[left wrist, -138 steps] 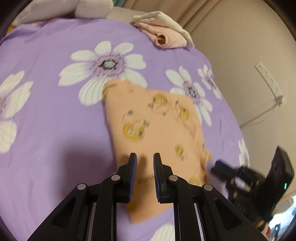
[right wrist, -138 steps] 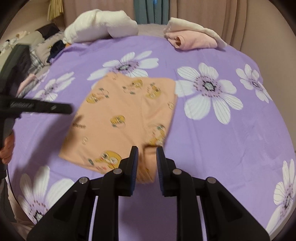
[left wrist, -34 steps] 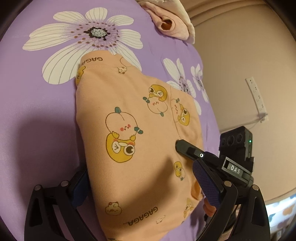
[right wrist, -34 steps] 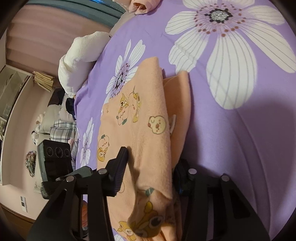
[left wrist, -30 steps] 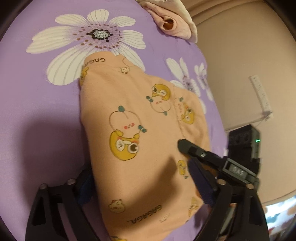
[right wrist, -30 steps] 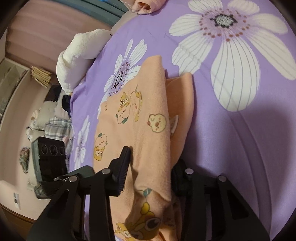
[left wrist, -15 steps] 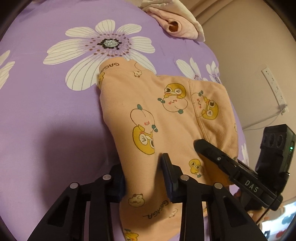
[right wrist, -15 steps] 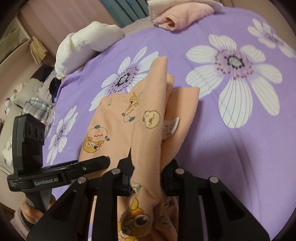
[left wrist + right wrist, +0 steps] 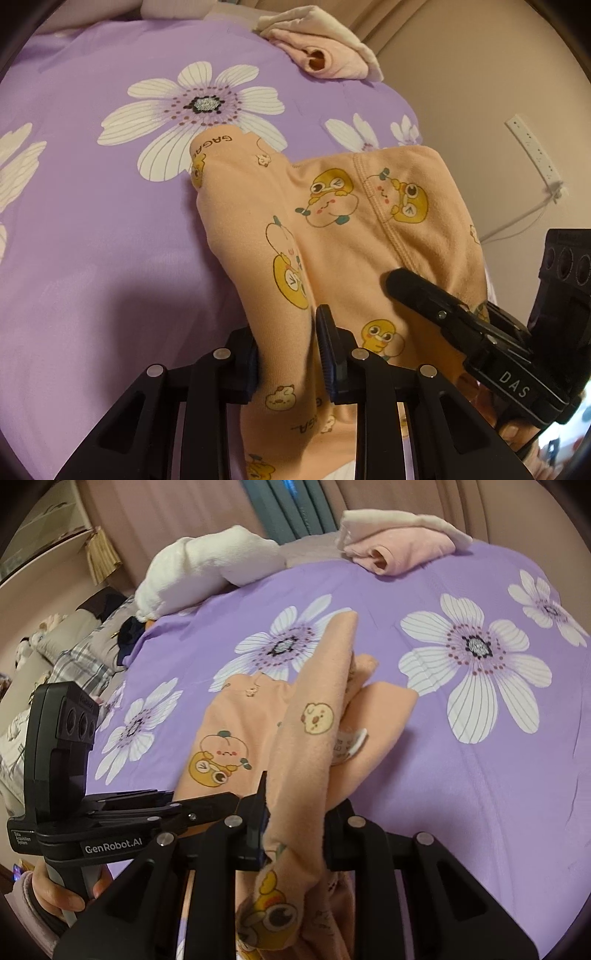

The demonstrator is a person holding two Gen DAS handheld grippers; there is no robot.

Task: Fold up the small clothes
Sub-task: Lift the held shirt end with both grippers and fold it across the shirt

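The left gripper [image 9: 288, 347] pinches the near edge of the orange clothes [image 9: 347, 236], and its black pads press on a bunched fold of the cloth. Its jaws have just been closing, with the cloth between them. The right gripper [image 9: 295, 819] also squeezes the near edge of the same orange clothes [image 9: 310, 738], farther along to the right, and its jaws have been closing on the cloth too. A ridge of cloth rises from between its pads and runs away from the camera. The clothes have yellow cartoon animals on them. Their long side runs away from both grippers, toward the far end of the bed. The near end is lifted up in the two grippers, and the far end lies on the purple bedsheet [image 9: 92, 229] with big white flowers. A small white tag [image 9: 356, 744] sticks out from the cloth on the right side. In the right wrist view, a hand [image 9: 55, 890] in a pale sleeve holds the handle of the left gripper. At the far edge of the bed sits a folded pink pile [image 9: 399, 546], and a white pillow [image 9: 207, 568] lies to its left. A wall socket strip [image 9: 532, 147] is on the beige wall.
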